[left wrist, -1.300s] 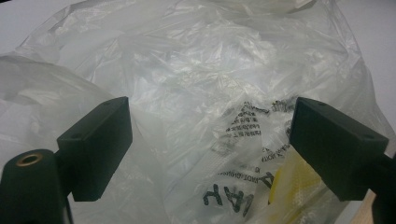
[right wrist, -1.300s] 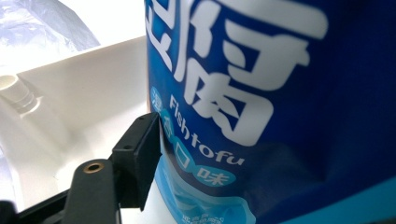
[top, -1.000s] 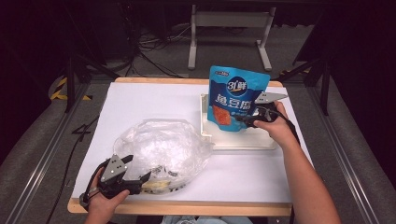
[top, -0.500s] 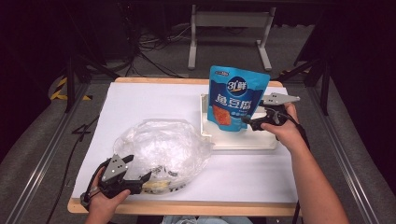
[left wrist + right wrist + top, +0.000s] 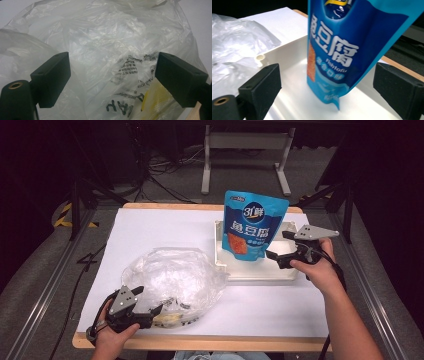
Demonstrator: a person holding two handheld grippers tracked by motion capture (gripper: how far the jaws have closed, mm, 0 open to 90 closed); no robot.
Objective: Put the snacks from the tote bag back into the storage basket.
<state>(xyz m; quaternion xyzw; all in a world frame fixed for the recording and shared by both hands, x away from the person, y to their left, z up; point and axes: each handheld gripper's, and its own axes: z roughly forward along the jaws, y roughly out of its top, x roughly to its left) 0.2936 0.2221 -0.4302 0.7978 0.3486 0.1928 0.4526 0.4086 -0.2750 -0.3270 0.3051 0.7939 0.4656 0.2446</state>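
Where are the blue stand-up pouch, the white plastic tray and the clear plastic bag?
Blue stand-up pouch (image 5: 252, 227): high view, front panel.
White plastic tray (image 5: 260, 272): high view, near rim.
Clear plastic bag (image 5: 172, 275): high view, crumpled middle.

The desk (image 5: 165, 227) lay bare from nine o'clock round to twelve, free for a hand to cross. A crumpled plastic bag (image 5: 172, 277) blocked the near ground at seven o'clock. At two o'clock a white tray (image 5: 260, 270) stood, and the upright blue pouch (image 5: 254, 225) in it barred the way over its far half; its near half stayed open.
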